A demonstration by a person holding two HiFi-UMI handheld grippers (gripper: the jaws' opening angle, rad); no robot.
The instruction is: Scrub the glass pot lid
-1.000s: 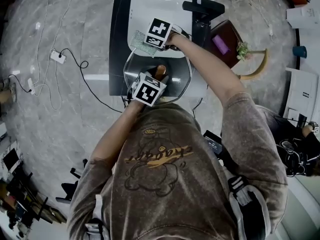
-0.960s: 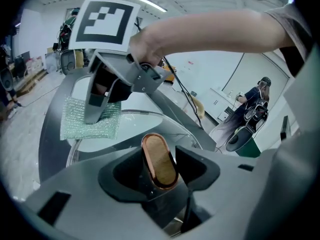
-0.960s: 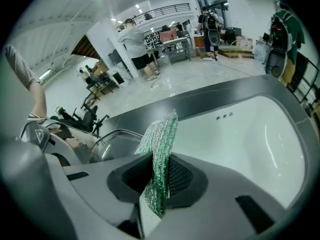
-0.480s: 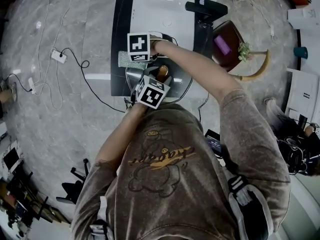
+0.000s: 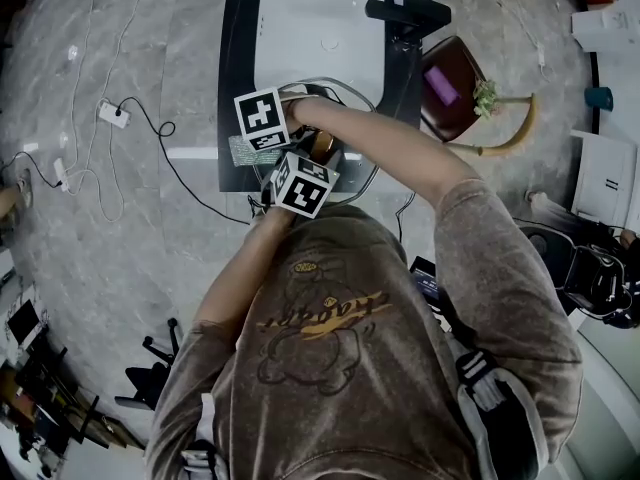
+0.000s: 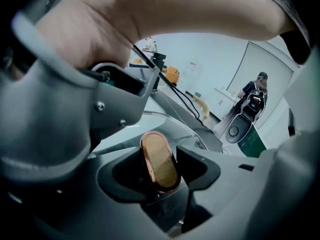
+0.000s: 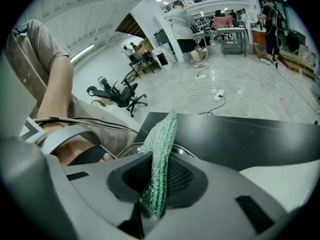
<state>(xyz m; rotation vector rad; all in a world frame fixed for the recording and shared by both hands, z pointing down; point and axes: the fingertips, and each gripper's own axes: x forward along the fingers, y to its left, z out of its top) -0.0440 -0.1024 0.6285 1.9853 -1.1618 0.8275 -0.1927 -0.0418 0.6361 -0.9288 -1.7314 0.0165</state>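
The glass pot lid (image 5: 356, 171) is held over the black counter's near edge. Its brown wooden knob (image 5: 322, 145) sits between the jaws of my left gripper (image 5: 314, 160). In the left gripper view the knob (image 6: 159, 159) stands upright between the pads, with the lid's glass (image 6: 175, 128) beyond it. The jaws are opening slightly, but the pads still touch the knob. My right gripper (image 5: 252, 146) is at the lid's left edge, shut on a green scrub cloth (image 5: 243, 154). In the right gripper view the cloth (image 7: 161, 149) sticks out past the jaws, above the lid's rim (image 7: 125, 148).
A white sink (image 5: 320, 28) is set in the black counter (image 5: 238, 88), with a dark faucet (image 5: 405, 13) at its far right. Cables and a power strip (image 5: 116, 114) lie on the floor to the left. A brown stool (image 5: 450, 83) stands to the right.
My right gripper has carried the cloth from the lid's far side down to its left edge. The left gripper and lid have shifted slightly.
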